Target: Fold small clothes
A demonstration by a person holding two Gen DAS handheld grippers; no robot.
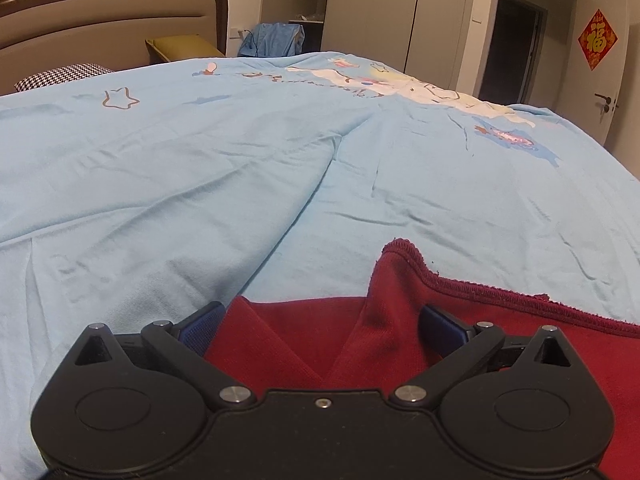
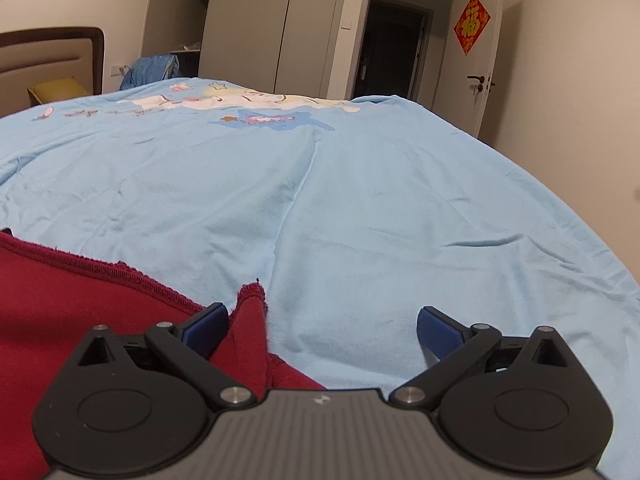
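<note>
A dark red garment (image 1: 500, 320) with a ribbed hem lies on the light blue bedsheet (image 1: 200, 168) at the near edge. My left gripper (image 1: 320, 326) is open, its blue pads (image 1: 202, 326) wide apart, with a raised fold of the red cloth between them. In the right wrist view the garment (image 2: 80, 304) fills the lower left. My right gripper (image 2: 322, 330) is open; a red corner flap (image 2: 250, 320) stands beside its left pad (image 2: 206, 330), and bare sheet (image 2: 380, 200) lies under the rest of the gap.
The bed stretches far ahead with a cartoon print (image 1: 400, 80). A headboard (image 1: 100, 16), a yellow pillow (image 1: 180, 46) and a checked pillow (image 1: 60, 76) are at the far left. Wardrobe doors (image 2: 260, 20) and a doorway (image 2: 392, 48) stand beyond the bed.
</note>
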